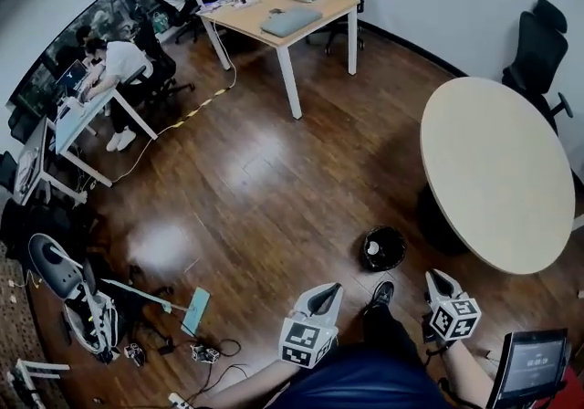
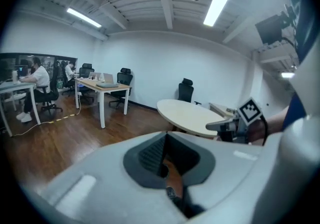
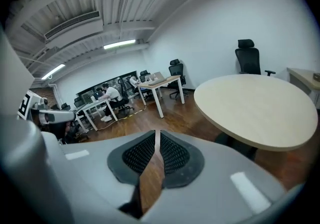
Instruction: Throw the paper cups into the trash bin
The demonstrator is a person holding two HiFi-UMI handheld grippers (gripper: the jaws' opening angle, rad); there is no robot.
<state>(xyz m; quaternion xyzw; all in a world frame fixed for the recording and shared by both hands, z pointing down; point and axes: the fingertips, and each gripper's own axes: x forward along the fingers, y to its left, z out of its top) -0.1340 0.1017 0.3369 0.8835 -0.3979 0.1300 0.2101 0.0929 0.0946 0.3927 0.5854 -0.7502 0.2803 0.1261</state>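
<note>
No paper cup shows anywhere: the round table [image 1: 497,170] at 3 o'clock in the head view is bare, and the wood floor around it carries none. The trash bin [image 1: 364,250] stands on the floor at 5 o'clock, just beside the table's dark base and straight ahead of your shoe [image 1: 382,292]. Something pale lies inside the bin. It may be cups, but it is too small to tell.

Both claws hang low by your body, at 6 o'clock. On the left gripper [image 1: 330,290], the pads [image 2: 150,154] meet at their tips with nothing pinched. On the right gripper [image 1: 436,277], the pads [image 3: 172,155] stand a thin slit apart, with only floor showing through and nothing between them.

My reading is that either the throwing is finished or you are between cups, since nothing is being carried. If a cup remains, you need to find it first, then spread a claw wide enough to take the cup's wall without crushing it.

Several things are hidden or cut off:
- The table's far rim, at 3 to 4 o'clock, is cut by the frame.
- Its underside is out of sight.
- The floor behind you is not shown.
- The screen [image 1: 532,363] at 4 o'clock is unreadable.
</note>
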